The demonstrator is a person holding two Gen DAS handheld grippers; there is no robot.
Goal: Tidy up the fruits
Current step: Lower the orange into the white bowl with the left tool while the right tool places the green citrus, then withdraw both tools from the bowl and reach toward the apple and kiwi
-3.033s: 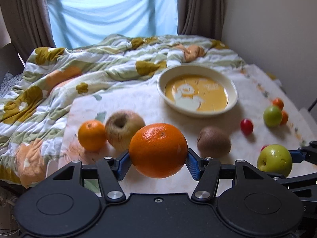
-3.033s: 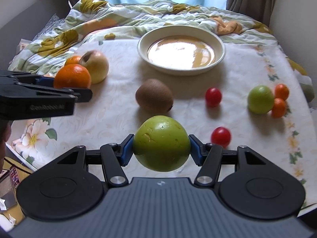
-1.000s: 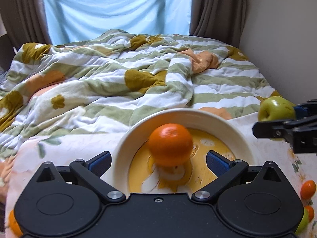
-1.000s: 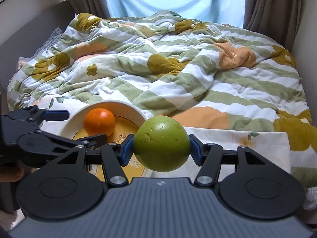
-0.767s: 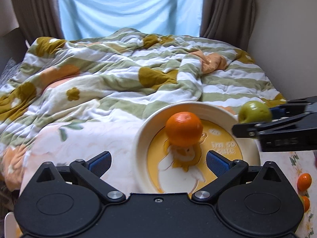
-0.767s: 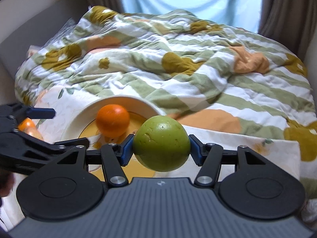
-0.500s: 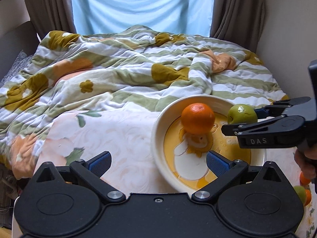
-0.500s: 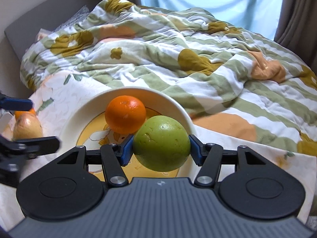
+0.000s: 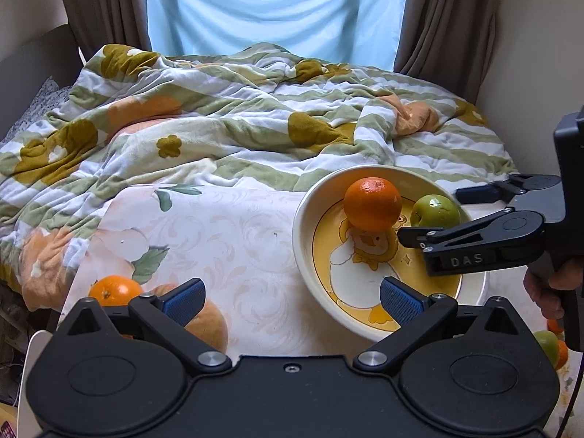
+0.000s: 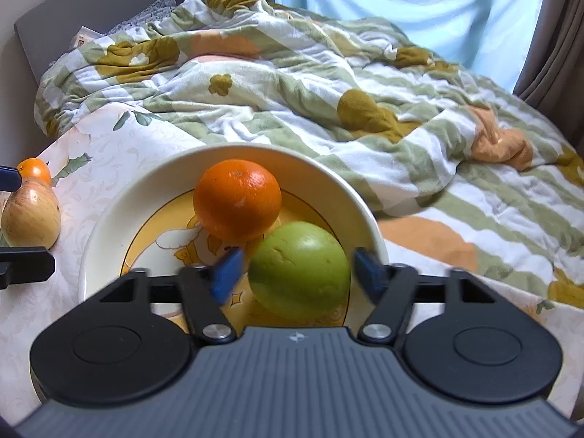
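A cream bowl [image 9: 304,252] with a yellow cartoon bottom holds a big orange [image 9: 372,203] and a green apple [image 9: 434,210]. In the right wrist view the bowl [image 10: 109,226], orange [image 10: 237,199] and green apple [image 10: 299,270] show close up. My right gripper [image 10: 297,273] is open, its blue pads apart on either side of the apple, which rests in the bowl. It also shows in the left wrist view [image 9: 474,215]. My left gripper [image 9: 292,297] is open and empty, pulled back left of the bowl.
A yellowish apple [image 9: 204,323] and a small orange [image 9: 113,290] lie at the near left of the tablecloth [image 9: 219,233]. Another green apple [image 9: 547,343] and small oranges sit at the far right edge. A rumpled striped blanket [image 9: 237,124] lies behind the bowl.
My right gripper has opened and let the green apple down into the bowl beside the orange. My left gripper has drawn back and to the left, away from the bowl.
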